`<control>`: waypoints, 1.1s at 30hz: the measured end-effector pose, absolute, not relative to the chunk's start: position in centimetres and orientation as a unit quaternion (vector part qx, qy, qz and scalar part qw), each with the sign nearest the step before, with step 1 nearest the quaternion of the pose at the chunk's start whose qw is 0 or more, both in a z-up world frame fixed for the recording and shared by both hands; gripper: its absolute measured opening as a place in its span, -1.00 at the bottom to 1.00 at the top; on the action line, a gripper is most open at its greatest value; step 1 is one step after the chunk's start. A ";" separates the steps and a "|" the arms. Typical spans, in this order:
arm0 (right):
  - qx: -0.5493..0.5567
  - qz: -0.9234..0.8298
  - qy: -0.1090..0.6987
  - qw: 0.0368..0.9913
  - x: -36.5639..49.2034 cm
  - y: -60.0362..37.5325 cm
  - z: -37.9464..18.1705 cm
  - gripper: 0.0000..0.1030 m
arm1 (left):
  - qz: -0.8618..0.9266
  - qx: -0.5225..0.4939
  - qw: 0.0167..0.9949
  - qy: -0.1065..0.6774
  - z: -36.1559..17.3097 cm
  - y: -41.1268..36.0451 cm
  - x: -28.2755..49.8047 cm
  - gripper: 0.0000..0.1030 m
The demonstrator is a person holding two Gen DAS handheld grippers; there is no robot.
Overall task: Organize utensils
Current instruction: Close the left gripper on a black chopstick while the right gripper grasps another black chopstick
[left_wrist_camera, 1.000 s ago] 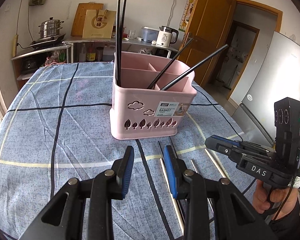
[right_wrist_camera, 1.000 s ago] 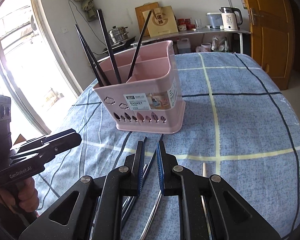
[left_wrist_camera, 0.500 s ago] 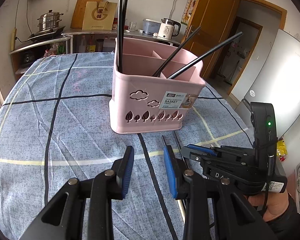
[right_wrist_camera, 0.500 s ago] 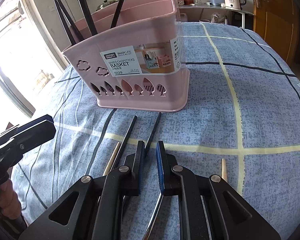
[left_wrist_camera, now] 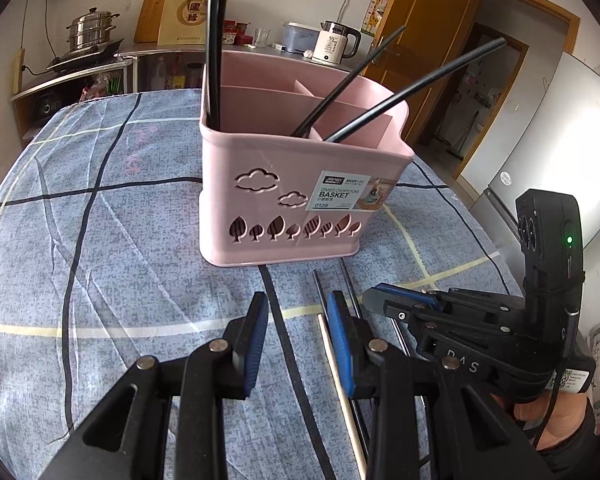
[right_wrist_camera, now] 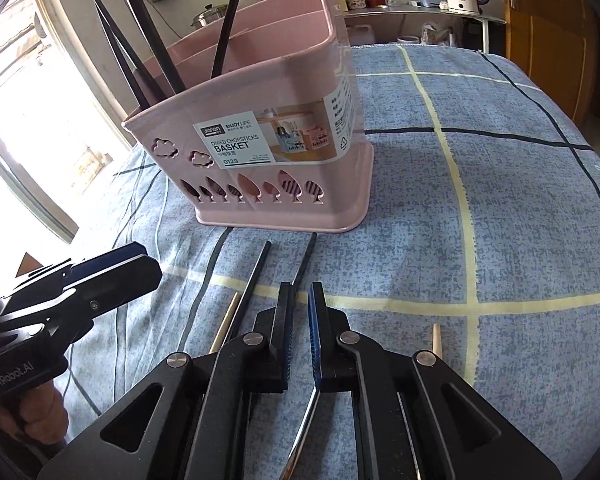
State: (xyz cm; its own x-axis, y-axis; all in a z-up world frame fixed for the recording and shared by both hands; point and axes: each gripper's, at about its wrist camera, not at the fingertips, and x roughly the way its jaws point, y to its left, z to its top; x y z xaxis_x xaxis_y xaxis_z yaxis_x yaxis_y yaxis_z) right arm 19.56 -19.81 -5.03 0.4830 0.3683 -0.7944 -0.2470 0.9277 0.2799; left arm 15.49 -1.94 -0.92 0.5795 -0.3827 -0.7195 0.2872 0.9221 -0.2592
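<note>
Right tool (right_wrist_camera: 300,320) closing over black chopstick (right_wrist_camera: 306,256) (pads near-touching), pink basket (right_wrist_camera: 284,184) beyond

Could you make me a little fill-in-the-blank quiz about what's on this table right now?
1. The pink chopsticks basket stands on a blue checked ____.
2. The chopsticks standing in the basket are all ____ in colour.
3. The cutouts along the bottom of the basket's front wall are shaped like ____.
4. The left hand-held gripper holds ____ between its blue pads.

Missing words: tablecloth; black; leaves; nothing
</note>
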 end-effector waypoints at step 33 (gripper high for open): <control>0.050 0.179 0.472 0.862 17.8 -22.2 -5.3 -0.84 | -0.212 0.022 0.856 0.470 -4.6 -7.8 18.7 -0.66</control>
State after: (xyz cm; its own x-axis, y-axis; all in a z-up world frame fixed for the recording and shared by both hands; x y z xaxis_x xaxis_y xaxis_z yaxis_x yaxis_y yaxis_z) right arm 17.82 -22.20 -5.28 0.4907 0.3554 -0.7955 -0.2618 0.9310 0.2545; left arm 18.70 -7.85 -4.60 0.4672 -0.3433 -0.8147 0.3844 0.9088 -0.1625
